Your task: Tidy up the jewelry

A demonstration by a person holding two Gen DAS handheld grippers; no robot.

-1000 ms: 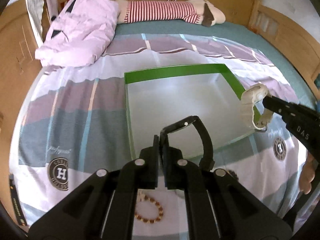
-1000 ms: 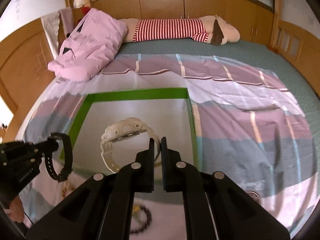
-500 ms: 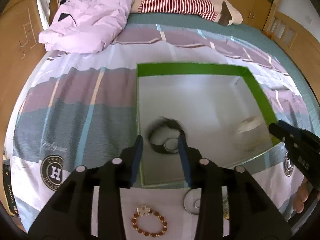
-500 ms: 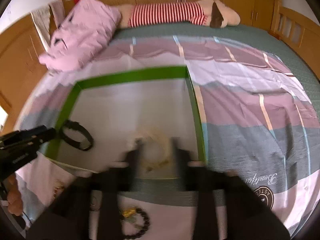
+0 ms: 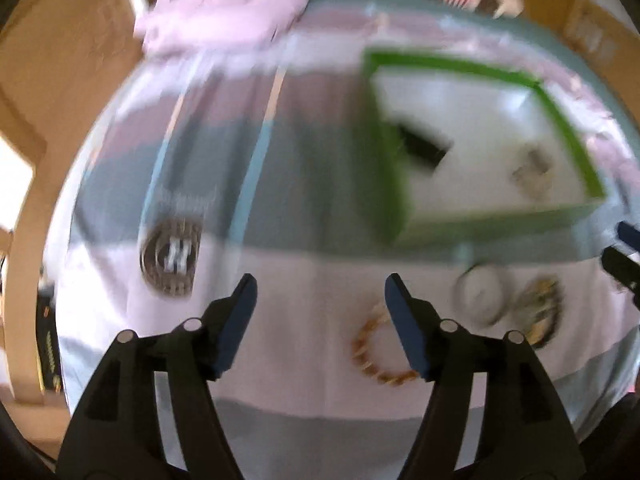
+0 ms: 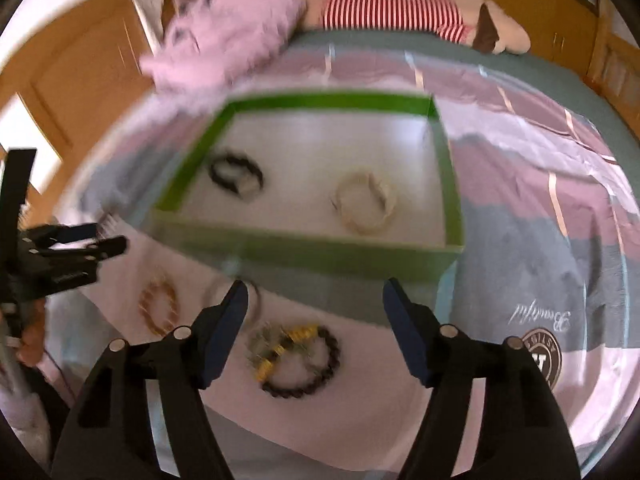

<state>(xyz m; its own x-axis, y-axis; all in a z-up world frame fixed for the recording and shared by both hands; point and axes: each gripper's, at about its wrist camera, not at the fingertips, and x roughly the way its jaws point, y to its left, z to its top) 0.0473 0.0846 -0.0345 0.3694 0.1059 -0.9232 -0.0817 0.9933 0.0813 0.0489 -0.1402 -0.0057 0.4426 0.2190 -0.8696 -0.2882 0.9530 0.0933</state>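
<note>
The black watch [image 6: 236,176] and the white watch [image 6: 366,202] lie flat and apart inside the green-rimmed box [image 6: 320,101] on the bed [image 6: 540,240], black one toward the box's left side, white one toward the right; motion blur hides which way their straps run. In front of the box, a black bead bracelet [image 6: 304,364], a brown bead bracelet [image 6: 158,306] and a pale ring-shaped piece [image 5: 478,294] rest on the bedspread. The left gripper [image 5: 320,296] and right gripper [image 6: 314,300] both hover with fingers spread wide, holding and touching nothing.
</note>
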